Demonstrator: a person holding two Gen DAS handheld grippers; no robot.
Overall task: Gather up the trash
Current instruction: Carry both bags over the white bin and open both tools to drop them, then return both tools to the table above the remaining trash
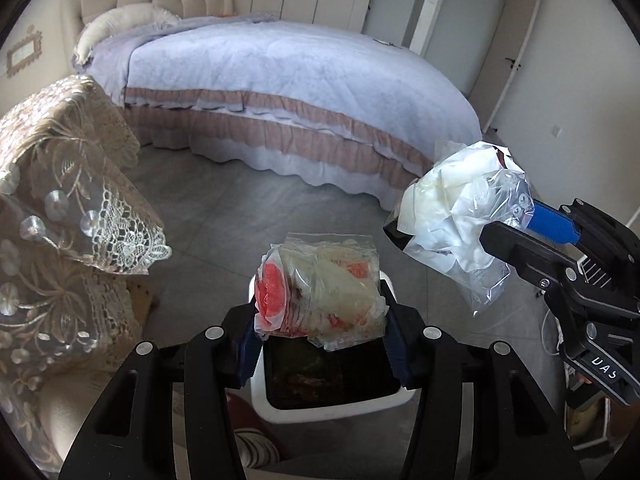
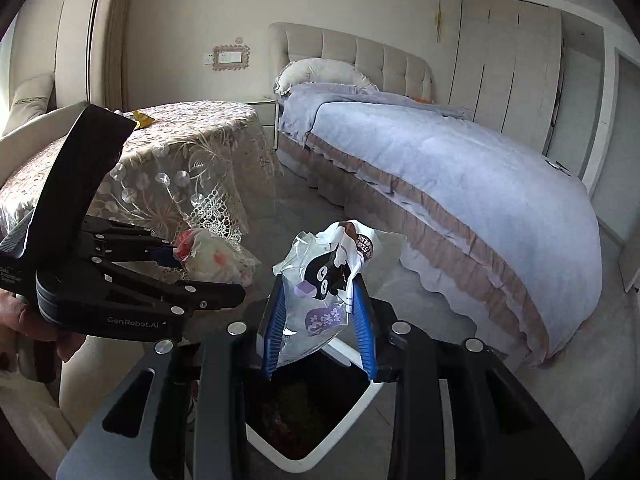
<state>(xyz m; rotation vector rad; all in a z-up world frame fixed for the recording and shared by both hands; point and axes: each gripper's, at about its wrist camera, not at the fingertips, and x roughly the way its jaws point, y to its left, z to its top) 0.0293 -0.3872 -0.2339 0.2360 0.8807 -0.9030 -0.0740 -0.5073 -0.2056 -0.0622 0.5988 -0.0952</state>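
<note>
My left gripper (image 1: 320, 312) is shut on a crumpled clear wrapper with red print (image 1: 316, 288), held right above the open white trash bin (image 1: 340, 408). It also shows in the right wrist view (image 2: 212, 260). My right gripper (image 2: 320, 312) is shut on a white and clear snack bag with a black cartoon print (image 2: 320, 280), held over the same bin (image 2: 352, 412). In the left wrist view that bag (image 1: 460, 216) hangs at the right, above the floor beside the bin. The bin holds dark contents.
A bed with a lavender cover (image 1: 300, 76) stands beyond the bin. A table under a lace cloth (image 1: 52, 184) is close on the left, with a yellow scrap (image 2: 142, 119) on top. Grey tiled floor (image 1: 224, 208) lies between them.
</note>
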